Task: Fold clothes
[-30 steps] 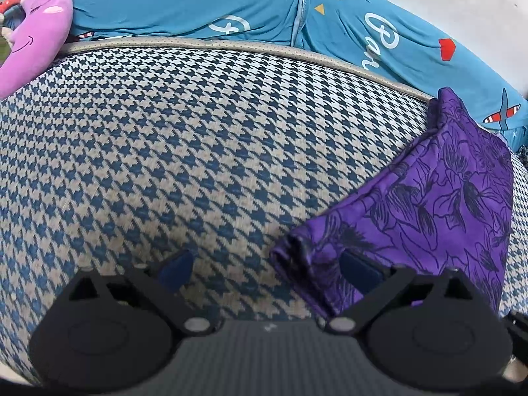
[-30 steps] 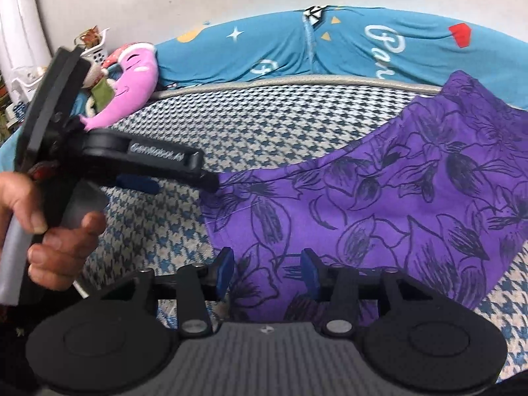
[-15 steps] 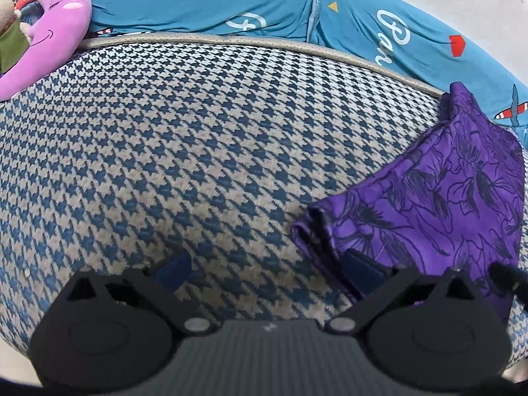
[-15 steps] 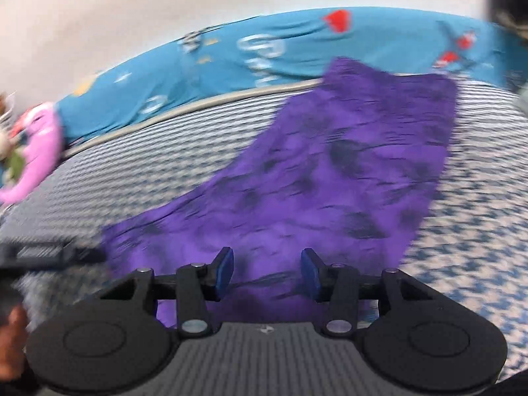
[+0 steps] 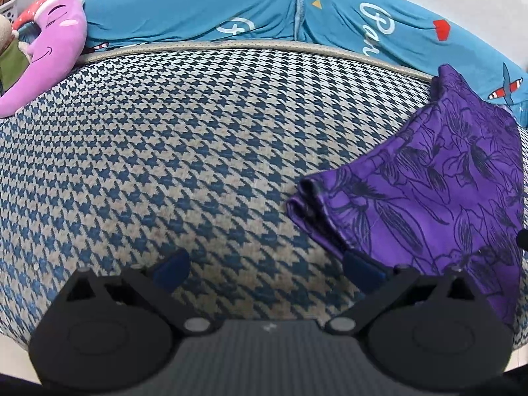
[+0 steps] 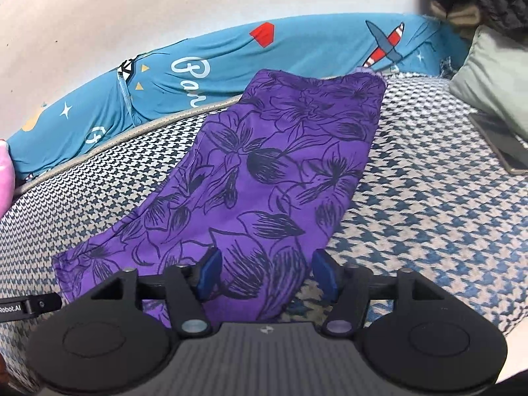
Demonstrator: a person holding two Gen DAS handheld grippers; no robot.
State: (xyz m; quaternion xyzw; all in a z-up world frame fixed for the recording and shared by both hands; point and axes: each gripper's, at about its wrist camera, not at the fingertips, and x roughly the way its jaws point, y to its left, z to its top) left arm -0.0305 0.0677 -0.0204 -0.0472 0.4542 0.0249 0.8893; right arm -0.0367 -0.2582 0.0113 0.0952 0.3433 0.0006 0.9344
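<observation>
A purple garment with dark flower outlines (image 6: 277, 178) lies folded into a long strip on the houndstooth cushion (image 6: 429, 204), running from near me up to the back edge. My right gripper (image 6: 267, 275) hovers open over its near end, blue pads on either side of the cloth, gripping nothing. In the left wrist view the same purple garment (image 5: 429, 184) lies at the right, its folded corner just past the right pad. My left gripper (image 5: 267, 269) stands wide open above bare cushion (image 5: 184, 145), holding nothing.
A blue printed fabric (image 5: 231, 10) runs along the back of the cushion. A pink plush toy (image 5: 49, 49) lies at the far left. At the right sit a grey-green pillow (image 6: 495, 76) and a flat phone-like object (image 6: 498, 142). The other gripper's tip (image 6: 29, 305) shows at left.
The right gripper has swung right, to the strip's near end, and its jaws have opened wider. The left gripper drew back slightly from the garment's corner and stays open.
</observation>
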